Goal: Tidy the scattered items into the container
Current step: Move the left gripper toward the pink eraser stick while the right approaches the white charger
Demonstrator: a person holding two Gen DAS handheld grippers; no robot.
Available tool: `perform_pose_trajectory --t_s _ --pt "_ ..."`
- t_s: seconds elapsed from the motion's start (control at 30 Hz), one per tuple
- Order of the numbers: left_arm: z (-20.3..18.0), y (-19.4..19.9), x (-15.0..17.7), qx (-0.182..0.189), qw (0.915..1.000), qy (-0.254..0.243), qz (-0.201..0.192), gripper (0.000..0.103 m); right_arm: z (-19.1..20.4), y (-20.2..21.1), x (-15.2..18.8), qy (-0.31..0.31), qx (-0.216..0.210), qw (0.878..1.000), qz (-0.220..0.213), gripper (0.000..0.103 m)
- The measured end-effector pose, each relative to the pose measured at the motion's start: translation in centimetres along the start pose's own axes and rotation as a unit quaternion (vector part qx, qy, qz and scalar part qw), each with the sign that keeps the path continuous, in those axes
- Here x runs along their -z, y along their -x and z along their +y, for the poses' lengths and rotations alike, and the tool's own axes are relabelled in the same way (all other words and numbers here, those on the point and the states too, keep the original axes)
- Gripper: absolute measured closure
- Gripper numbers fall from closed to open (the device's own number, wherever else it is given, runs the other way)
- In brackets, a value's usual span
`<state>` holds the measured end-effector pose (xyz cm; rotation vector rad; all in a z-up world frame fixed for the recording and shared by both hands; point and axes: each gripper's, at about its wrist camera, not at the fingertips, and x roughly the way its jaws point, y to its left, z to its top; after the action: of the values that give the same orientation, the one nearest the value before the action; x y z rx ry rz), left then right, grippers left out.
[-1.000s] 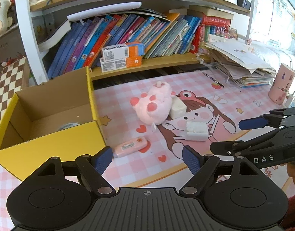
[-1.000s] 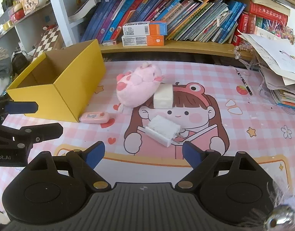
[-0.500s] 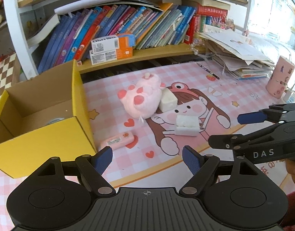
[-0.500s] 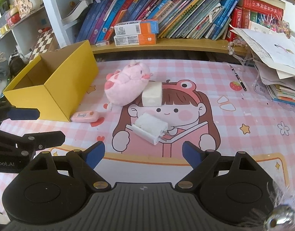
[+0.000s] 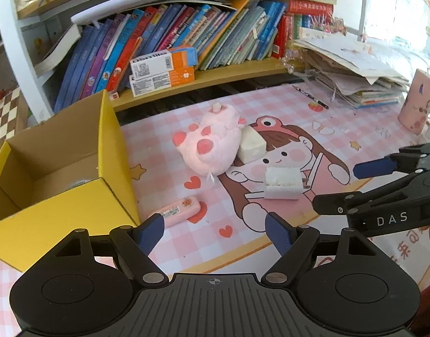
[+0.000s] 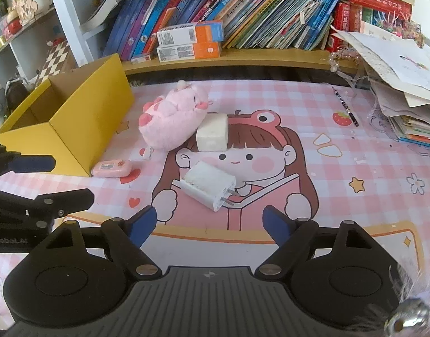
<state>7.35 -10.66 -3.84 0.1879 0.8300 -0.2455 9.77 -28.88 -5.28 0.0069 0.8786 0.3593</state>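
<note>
Your left claw (image 5: 215, 231) and your right claw (image 6: 209, 223) both stood spread wide with nothing between their blue pads, each held low over the near edge of the counter (image 6: 341, 154), which wore a smooth pink checked mat printed with a cartoon girl. The scattered things lay on that mat: a fuzzy pink plush toy (image 6: 172, 118) lying on its side, a pale, matte, rounded block (image 6: 212, 136) touching it, a glossy white rectangular charger (image 6: 208, 186) with two metal prongs, and a small pink oblong packet (image 6: 111, 168) just beside the corner of the yellow cardboard box (image 6: 74, 123). The box was open-topped, yellow outside and plain brown inside. Your left view looked down into it and showed a round pale thing (image 5: 77, 183) on its floor, too hidden by the front wall to name; your right view saw only the outer walls and the inner back wall. Your right view showed the charger's prongs clearly, while your left view showed the plush toy's red-padded feet. Behind stood a wooden shelf (image 6: 243, 56) of leaning books with two orange-and-white cartons (image 6: 189, 42), a black pencil (image 6: 345, 105) lay on the mat, and loose papers (image 6: 397, 64) were heaped at the right. A pink cylindrical cup (image 5: 418, 102) appeared only in your left view.
</note>
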Motion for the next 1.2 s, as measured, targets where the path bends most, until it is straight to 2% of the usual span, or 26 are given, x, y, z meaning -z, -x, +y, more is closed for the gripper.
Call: perform_pose_trajectory --t_s 0.57,1.2 --pt "0.8 -3.6 -0.7 -0.021 0.9993 -0.021 0.023 0.023 -0.6 -3.2 -0.8 -0.001 -0.005 1.000 0.030 0.023" --pt "1.6 -7.7 -1.4 -0.044 0.9947 -0.070 0.062 0.036 -1.1 -6.7 -1.9 0.016 -0.014 0.999 0.049 0.025"
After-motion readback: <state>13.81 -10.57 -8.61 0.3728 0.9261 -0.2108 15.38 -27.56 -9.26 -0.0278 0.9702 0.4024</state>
